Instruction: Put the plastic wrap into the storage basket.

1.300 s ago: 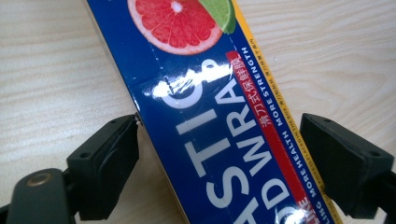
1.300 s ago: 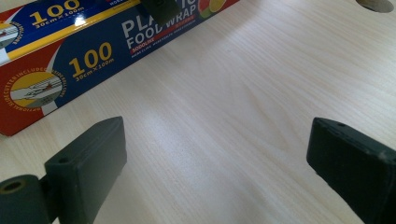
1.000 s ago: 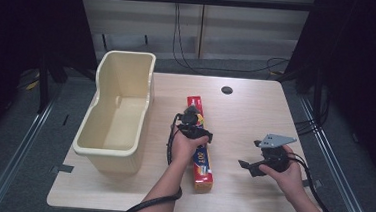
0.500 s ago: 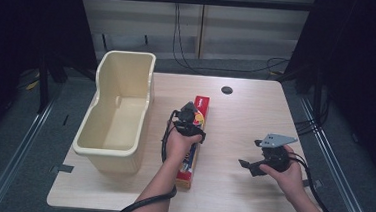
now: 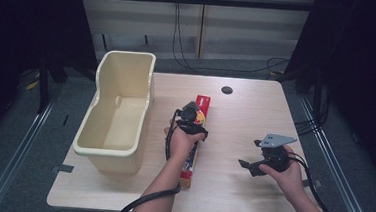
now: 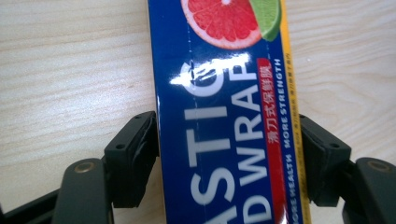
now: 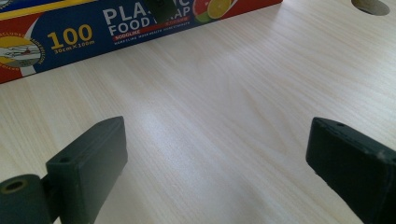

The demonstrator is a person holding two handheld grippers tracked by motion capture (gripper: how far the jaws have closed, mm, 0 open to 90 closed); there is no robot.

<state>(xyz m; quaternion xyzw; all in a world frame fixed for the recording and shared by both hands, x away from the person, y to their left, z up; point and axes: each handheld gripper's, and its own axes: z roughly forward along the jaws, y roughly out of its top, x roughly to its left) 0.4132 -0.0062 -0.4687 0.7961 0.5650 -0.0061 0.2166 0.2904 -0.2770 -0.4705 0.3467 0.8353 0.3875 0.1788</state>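
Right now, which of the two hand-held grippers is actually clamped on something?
The left gripper: its black pads press both sides of the blue plastic wrap box. The right gripper has its jaws wide apart over the bare wooden table.

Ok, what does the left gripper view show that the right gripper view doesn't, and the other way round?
Left gripper view: the left gripper sits astride the plastic wrap box, with a jaw against each long side. Its jaws have just been opening slightly, with the box between them. The grapefruit and lime picture on the box is close up.

Right gripper view: the right gripper has its jaws wide apart over bare wood, nothing between them. Farther off are the box's side panel printed 100 and a round hole in the table.

Both: the same box and the pale wooden table.
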